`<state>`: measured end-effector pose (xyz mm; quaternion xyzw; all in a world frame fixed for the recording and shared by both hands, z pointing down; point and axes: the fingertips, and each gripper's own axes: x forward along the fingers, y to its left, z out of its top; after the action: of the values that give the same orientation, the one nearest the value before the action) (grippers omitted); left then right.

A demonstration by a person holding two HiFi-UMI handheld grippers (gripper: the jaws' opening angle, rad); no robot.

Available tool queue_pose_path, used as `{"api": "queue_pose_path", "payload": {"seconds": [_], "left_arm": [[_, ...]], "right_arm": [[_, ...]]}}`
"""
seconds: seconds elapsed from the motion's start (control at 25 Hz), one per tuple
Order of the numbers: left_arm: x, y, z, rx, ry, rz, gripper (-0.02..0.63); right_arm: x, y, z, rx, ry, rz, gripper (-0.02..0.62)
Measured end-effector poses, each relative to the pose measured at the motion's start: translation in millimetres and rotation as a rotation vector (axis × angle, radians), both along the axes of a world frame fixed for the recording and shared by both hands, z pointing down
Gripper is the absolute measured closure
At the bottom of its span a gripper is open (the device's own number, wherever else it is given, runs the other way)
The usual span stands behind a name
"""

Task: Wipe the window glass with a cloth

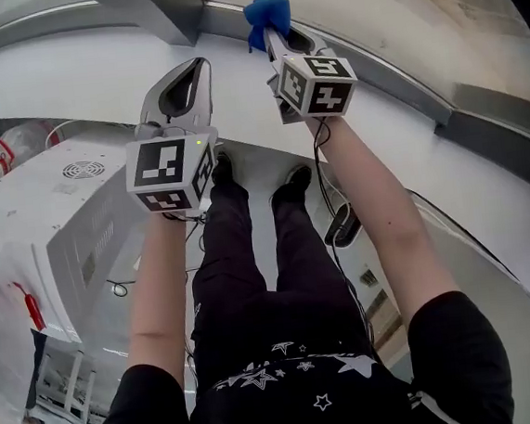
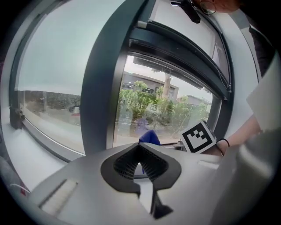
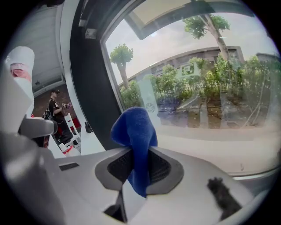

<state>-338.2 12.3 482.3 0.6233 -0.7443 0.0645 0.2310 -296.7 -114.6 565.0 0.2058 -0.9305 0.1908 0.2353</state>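
Near the window glass [image 3: 210,88], my right claw [image 3: 137,169] pinches the blue cloth [image 3: 134,132], bunch forward for wiping, while my left claw [image 2: 139,166] hangs clenched, empty.

Soft, overcast daylight comes in through the window glass [image 3: 206,101]. The white ledge [image 1: 84,79] beside the glass is close to washed out. In front of the glass the cloth [image 3: 134,140] is backlit, its lower fold shaded. Every view bulges like a fisheye, with black corners. Trees [image 3: 210,74] beyond the glass look hazy.
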Motion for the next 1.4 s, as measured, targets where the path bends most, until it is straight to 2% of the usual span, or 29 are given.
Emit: {"api": "queue_pose_path", "payload": {"seconds": [0.32,0.48,0.64,0.96,1.4], "left_arm": [[-57,1,21,-0.004,0.018,-0.060,0.597],[-67,1,31,-0.023,0.021,-0.062,0.597],[-69,-2,43,-0.044,0.028,-0.064,0.598],[-35,-33,54,-0.051,0.041,-0.010,0.598],[60,-89,55,-0.059,0.039,0.140,0.598]], "right_arm": [[-90,12,31,0.026,0.000,-0.075,0.522],[-108,7,53,0.027,0.017,-0.058,0.522],[-108,-4,66,0.026,0.037,-0.030,0.522],[-55,-33,86,0.035,0.105,0.004,0.522],[72,-83,84,0.051,0.163,0.125,0.520]]}}
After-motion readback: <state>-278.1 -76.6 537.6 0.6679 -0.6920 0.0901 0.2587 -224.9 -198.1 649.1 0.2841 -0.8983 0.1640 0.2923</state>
